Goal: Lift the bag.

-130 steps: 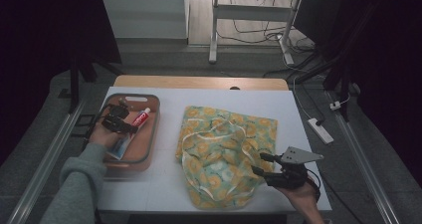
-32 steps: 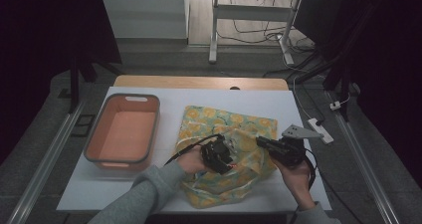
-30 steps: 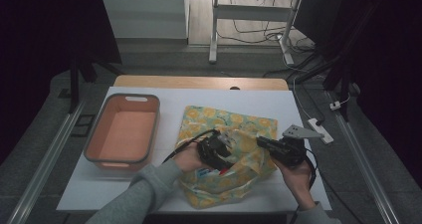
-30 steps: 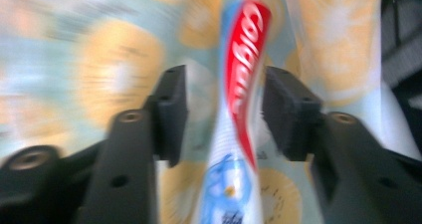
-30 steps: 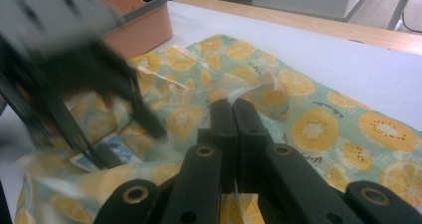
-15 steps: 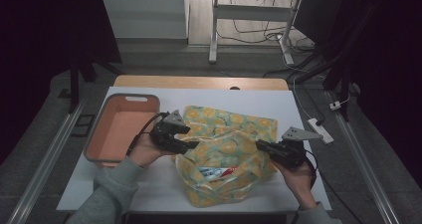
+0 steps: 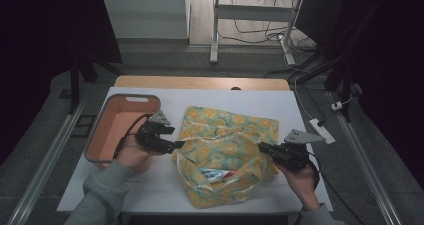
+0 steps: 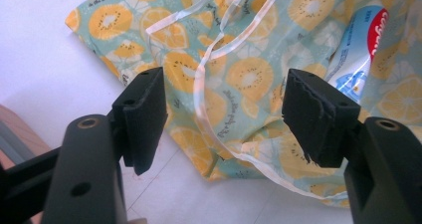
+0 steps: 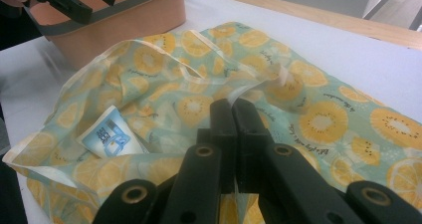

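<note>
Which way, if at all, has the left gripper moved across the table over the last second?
Yes. The left gripper has pulled leftward, from over the fruit-print bag toward the orange tray. Its jaws have just been opening, with nothing between them.

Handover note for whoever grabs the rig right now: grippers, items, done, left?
Left gripper: open, jaws just been opening, nothing between them, at the bag's left edge beside the tray.
Right gripper: shut on the bag fabric at its right side.
Toothpaste: inside the bag, showing through the open mouth near the table's front edge.
Done: toothpaste is in the bag; the tray looks empty.
Left: probably let go of the bag or close it; I cannot tell which.
</note>
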`<state>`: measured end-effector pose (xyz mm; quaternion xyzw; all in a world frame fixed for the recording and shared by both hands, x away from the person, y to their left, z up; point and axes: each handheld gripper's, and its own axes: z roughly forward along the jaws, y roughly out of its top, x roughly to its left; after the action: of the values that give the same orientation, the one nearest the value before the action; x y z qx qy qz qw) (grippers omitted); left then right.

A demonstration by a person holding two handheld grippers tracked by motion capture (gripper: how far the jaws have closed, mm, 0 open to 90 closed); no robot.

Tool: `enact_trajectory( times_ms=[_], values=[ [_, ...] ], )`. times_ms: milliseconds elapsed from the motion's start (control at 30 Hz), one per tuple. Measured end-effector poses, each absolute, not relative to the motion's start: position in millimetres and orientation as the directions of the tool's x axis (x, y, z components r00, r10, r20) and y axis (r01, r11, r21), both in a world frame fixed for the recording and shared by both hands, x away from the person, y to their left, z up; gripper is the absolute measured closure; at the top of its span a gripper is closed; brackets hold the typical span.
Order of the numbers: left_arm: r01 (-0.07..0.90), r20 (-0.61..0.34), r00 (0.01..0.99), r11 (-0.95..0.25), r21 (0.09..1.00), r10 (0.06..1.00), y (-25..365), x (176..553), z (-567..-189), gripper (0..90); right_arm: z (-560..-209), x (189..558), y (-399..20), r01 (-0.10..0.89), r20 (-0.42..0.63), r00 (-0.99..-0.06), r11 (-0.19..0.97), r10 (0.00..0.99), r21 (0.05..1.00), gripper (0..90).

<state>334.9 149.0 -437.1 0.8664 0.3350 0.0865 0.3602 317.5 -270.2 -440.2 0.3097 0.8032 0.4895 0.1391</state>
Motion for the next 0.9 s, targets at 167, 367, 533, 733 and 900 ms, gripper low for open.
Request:
enact_trajectory(
  times_ms=[167, 367, 533, 733, 900],
  values=[
    [0.538, -0.088, 0.756, -0.539, 0.648, 0.649, 140, 340, -443, 33.8, -438, 317, -271, 0.353, 0.076, -0.774, 0.329, 0.629, 0.876, 88.2],
    [0.570, -0.063, 0.744, -0.584, 0.578, 0.665, 117, 349, -454, 33.4, -440, 317, -270, 0.354, 0.076, -0.776, 0.332, 0.627, 0.874, 88.1],
    [0.596, -0.012, 0.729, -0.627, 0.501, 0.684, 99, 350, -468, 32.6, -437, 316, -271, 0.347, 0.074, -0.778, 0.330, 0.623, 0.878, 88.1],
    [0.634, 0.012, 0.692, -0.616, 0.468, 0.722, 97, 350, -480, 33.2, -436, 313, -275, 0.340, 0.073, -0.783, 0.327, 0.618, 0.882, 88.1],
    [0.658, -0.015, 0.687, -0.614, 0.435, 0.726, 96, 352, -486, 41.8, -436, 312, -277, 0.335, 0.071, -0.788, 0.329, 0.612, 0.883, 88.0]
  ],
)
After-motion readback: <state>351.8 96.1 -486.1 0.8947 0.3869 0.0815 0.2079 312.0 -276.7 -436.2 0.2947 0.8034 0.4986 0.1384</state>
